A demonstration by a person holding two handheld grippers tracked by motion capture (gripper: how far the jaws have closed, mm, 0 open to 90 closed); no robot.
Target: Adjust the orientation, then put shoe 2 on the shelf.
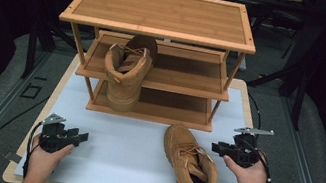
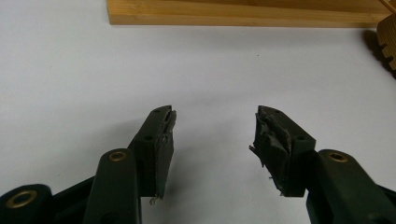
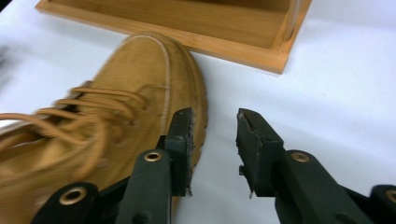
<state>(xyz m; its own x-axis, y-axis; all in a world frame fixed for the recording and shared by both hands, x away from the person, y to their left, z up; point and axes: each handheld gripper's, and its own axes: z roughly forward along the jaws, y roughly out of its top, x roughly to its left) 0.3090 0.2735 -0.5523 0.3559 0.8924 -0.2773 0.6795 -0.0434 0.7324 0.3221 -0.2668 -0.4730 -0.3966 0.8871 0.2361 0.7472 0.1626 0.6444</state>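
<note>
Hovering just right of the boot (image 1: 189, 170), the right gripper (image 1: 220, 149) is sitting spread with nothing between its jaws. Left gripper (image 1: 82, 136) is resting wide open too, well apart from the boot.

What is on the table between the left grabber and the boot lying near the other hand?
Nothing: in the high view only bare white table lies between the left gripper and the boot.

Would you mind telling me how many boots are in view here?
2. One boot stands on the middle shelf of the wooden rack, heel toward the person. The other boot lies on the white table beside the right gripper. None seems hidden.
</note>
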